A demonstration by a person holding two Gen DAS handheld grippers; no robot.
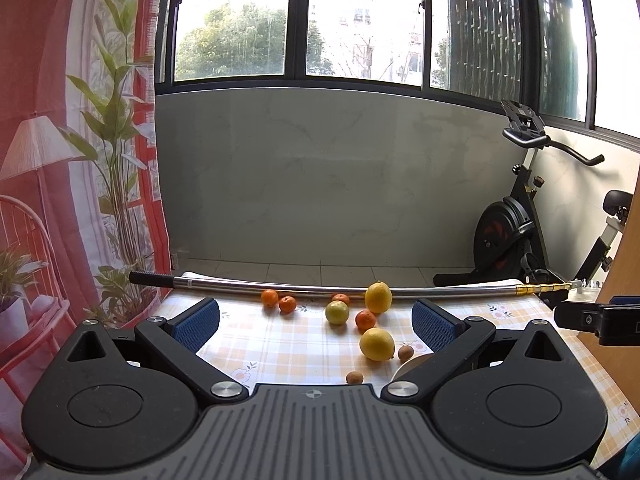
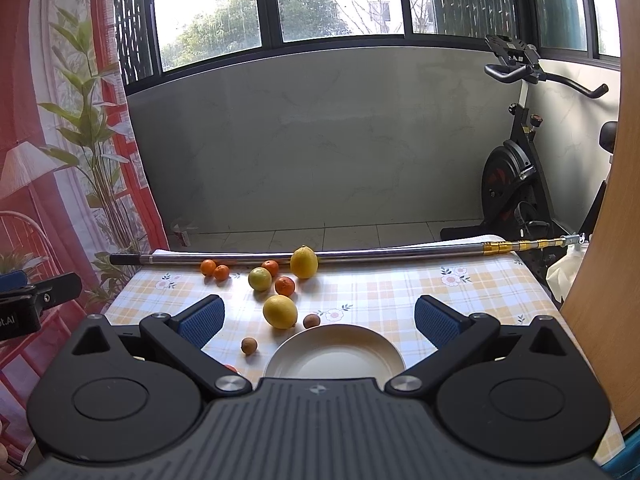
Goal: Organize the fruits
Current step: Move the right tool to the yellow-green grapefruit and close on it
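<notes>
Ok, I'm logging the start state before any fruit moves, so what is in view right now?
lemons: two, yellow, one by the plate, one at the pole
mandarins: four, orange, far left part of the cloth
greenish citrus: one, among the mandarins
small brown fruits: two, near the plate
plate: one, white, nothing on it, near edge
pole: one, metal, far table edge
checked tablecloth: one, yellow and white
exercise bike: one, black, right
left gripper: open
right gripper: open

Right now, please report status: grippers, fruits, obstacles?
Left gripper open, right gripper open, both empty. Fruits loose on tablecloth; plate empty. Metal pole behind fruits.
</notes>
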